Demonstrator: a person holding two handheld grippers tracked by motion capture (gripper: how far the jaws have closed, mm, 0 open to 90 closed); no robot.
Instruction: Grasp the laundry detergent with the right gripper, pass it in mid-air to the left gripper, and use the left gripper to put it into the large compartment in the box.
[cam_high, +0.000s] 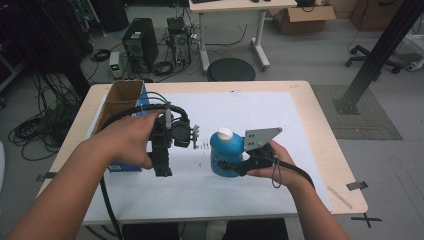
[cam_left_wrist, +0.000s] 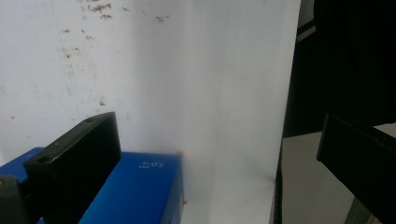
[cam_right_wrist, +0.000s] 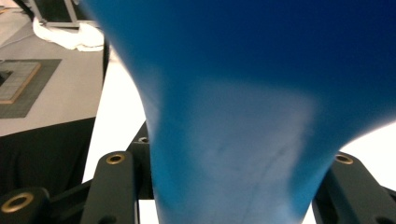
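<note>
- Right claw (cam_high: 231, 166) clamped on the round blue plastic bottle with a white cap (cam_high: 226, 151), gripping its lower body from the right side.
- In the right claw's own view, black jaws pressed against both flanks of the blue bottle (cam_right_wrist: 243, 116), squeezing it in at the grip.
- Bottle upright near the middle of the white sheet (cam_high: 250, 110) covering the light wooden counter (cam_high: 320, 130); from the pictures, cannot tell whether its base rests on the sheet or hangs just above.
- Grey three-cornered plate (cam_high: 260, 137) riding on top of the right claw, just right of the white cap.
- Left claw (cam_high: 162, 167) pointing down toward the sheet, left of the bottle and clear of it, jaws standing apart with nothing between them.
- In the left claw's view, flat blue box (cam_left_wrist: 135, 191) lying on the sheet just beside one jaw.
- Open brown cardboard box (cam_high: 120, 100) at the far left of the counter, behind the left hand (cam_high: 131, 137).
- Few small dark specks (cam_high: 204, 146) on the sheet between the left claw and the bottle, too small to identify.
</note>
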